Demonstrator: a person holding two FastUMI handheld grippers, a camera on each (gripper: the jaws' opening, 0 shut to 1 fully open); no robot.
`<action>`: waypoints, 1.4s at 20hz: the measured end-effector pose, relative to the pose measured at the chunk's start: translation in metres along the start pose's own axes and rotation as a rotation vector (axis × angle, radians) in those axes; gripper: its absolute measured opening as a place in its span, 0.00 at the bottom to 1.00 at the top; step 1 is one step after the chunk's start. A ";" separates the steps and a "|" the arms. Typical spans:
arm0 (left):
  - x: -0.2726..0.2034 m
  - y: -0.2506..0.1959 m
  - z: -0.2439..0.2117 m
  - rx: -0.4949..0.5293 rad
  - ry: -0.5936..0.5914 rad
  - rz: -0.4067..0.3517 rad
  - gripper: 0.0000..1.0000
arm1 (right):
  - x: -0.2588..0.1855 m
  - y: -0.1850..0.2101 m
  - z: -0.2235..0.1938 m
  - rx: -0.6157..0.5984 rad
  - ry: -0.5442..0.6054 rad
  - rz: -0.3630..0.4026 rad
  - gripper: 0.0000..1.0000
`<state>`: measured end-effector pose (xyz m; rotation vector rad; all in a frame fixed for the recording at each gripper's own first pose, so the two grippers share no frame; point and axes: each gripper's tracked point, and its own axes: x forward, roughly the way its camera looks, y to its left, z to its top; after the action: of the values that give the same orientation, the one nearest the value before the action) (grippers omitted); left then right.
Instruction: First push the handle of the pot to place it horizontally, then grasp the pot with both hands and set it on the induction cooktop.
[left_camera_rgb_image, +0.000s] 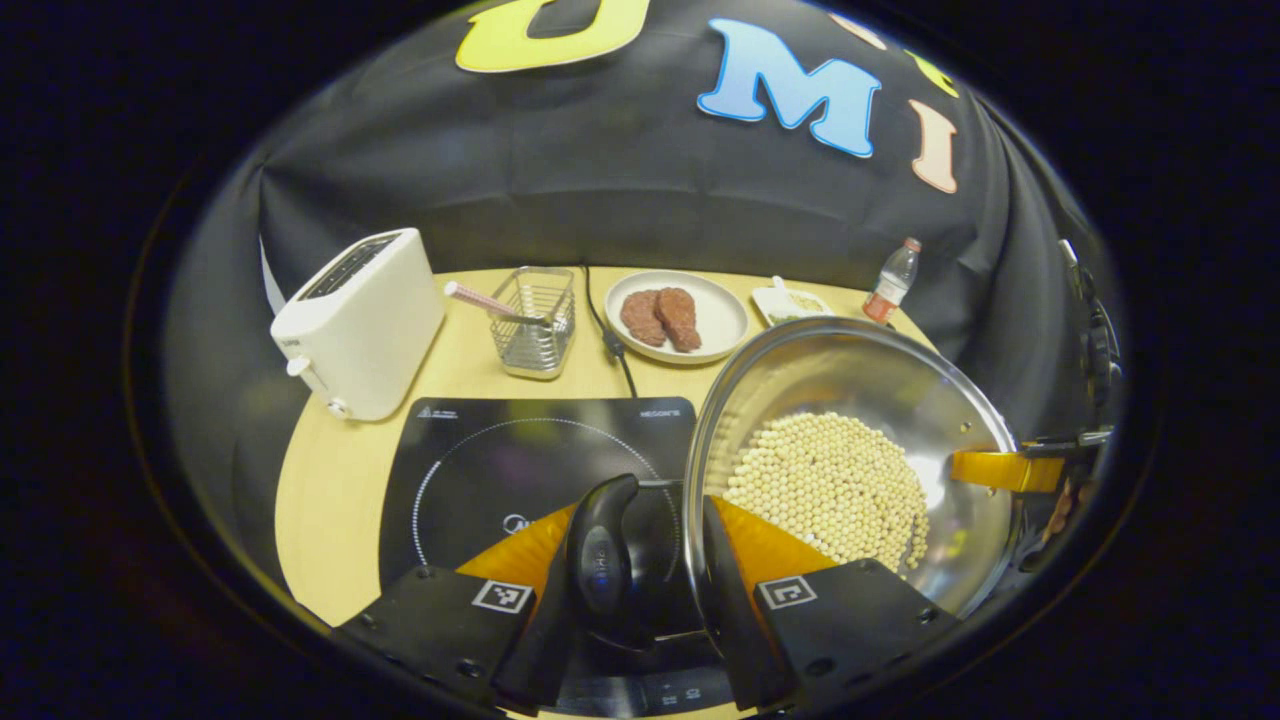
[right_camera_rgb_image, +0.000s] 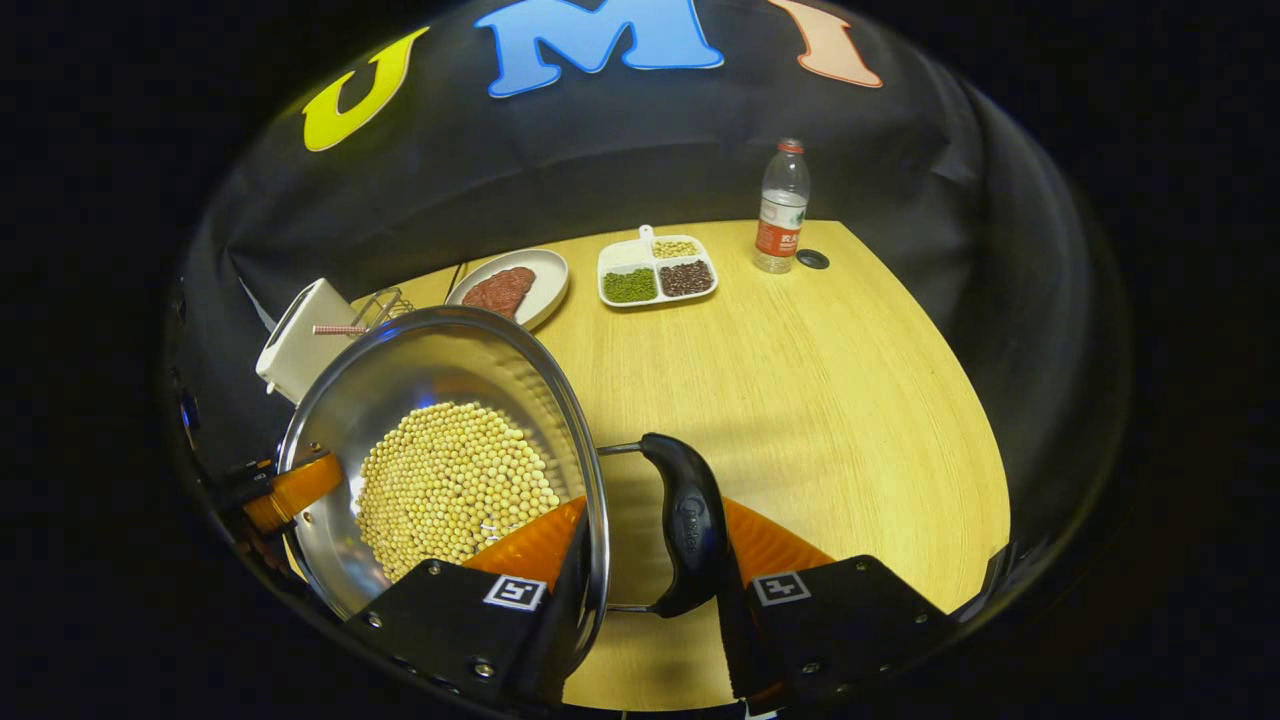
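Both my grippers, left (left_camera_rgb_image: 645, 590) and right (right_camera_rgb_image: 650, 600), clench the pot (left_camera_rgb_image: 860, 470) by its side handles, over the cooktop's (left_camera_rgb_image: 480, 460) right edge on the desk (right_camera_rgb_image: 800, 380).

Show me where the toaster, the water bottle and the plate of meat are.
toaster (left_camera_rgb_image: 360, 320), left gripper view, on its white side wall.
water bottle (right_camera_rgb_image: 782, 205), right gripper view, on its body.
plate of meat (left_camera_rgb_image: 720, 315), left gripper view, on the bare rim right of the meat.
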<state>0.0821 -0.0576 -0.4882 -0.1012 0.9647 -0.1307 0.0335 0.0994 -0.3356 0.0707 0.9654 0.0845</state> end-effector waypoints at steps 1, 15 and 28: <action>0.000 0.000 0.000 0.000 0.001 0.004 0.68 | 0.000 0.006 0.000 -0.004 0.000 0.004 0.60; -0.007 -0.004 0.003 -0.009 0.018 0.043 0.65 | 0.006 0.084 -0.004 -0.036 0.024 0.063 0.60; -0.012 0.002 0.014 -0.016 0.031 0.041 0.64 | 0.030 0.137 -0.018 -0.042 0.065 0.080 0.60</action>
<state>0.0867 -0.0533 -0.4707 -0.0946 0.9986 -0.0867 0.0303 0.2393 -0.3573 0.0685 1.0252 0.1815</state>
